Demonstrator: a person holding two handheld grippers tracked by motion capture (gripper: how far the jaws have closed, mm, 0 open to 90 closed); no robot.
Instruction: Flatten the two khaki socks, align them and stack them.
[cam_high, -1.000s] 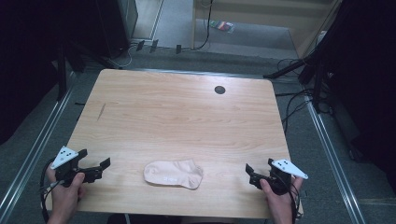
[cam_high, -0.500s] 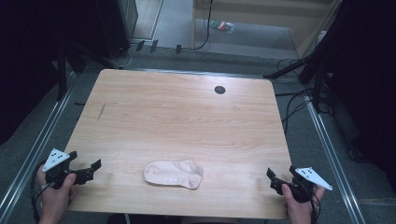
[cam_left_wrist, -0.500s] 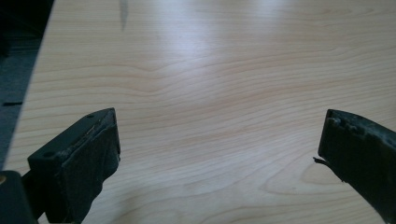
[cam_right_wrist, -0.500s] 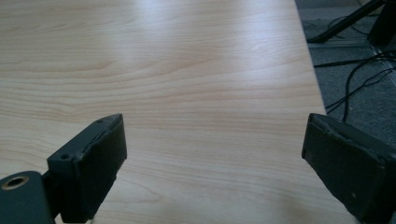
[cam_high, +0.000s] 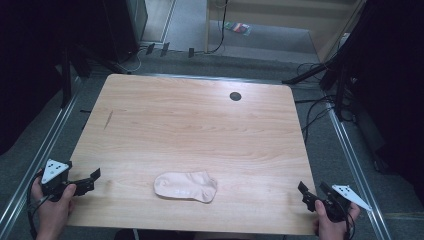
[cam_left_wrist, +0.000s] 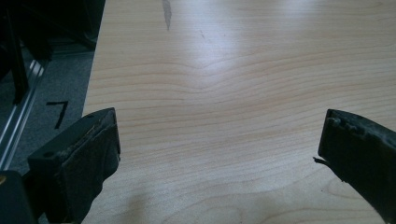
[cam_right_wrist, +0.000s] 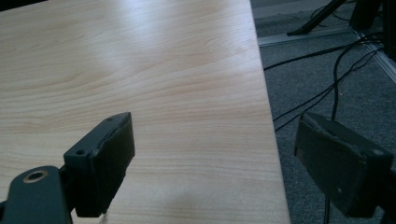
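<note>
On a pale wooden table (cam_high: 200, 130) seen from the high view, a light pink sock (cam_high: 185, 186) lies flat near the front edge, roughly midway between the two sides, its length running left to right. At the table's front left corner, a person's left hand (cam_high: 52, 207) holds the left gripper (cam_high: 91, 180), its jaws spread apart with nothing between them and pointing across the tabletop toward the sock, well apart from it. At the front right corner the right hand (cam_high: 330, 222) holds the right gripper (cam_high: 311, 192), likewise well apart from the sock, jaws gaping and empty; they have just been closing slightly with nothing between them. A small dark round hole (cam_high: 235, 96) sits in the tabletop near the far edge. Cables (cam_high: 312, 112) trail over the grey floor (cam_high: 280, 42) to the right of the table.

In the left gripper view, the left gripper (cam_left_wrist: 219, 149) hangs over bare wood at the table's edge, its two black jaws standing wide apart and gripping nothing. A metal rail (cam_left_wrist: 21, 116) runs along the floor beside the table.

In the right gripper view, the right gripper (cam_right_wrist: 215, 154) straddles the table's right edge: one jaw over the wood, the other over the grey carpet where black cables (cam_right_wrist: 327, 88) run. The jaws stand released, with nothing held.
</note>
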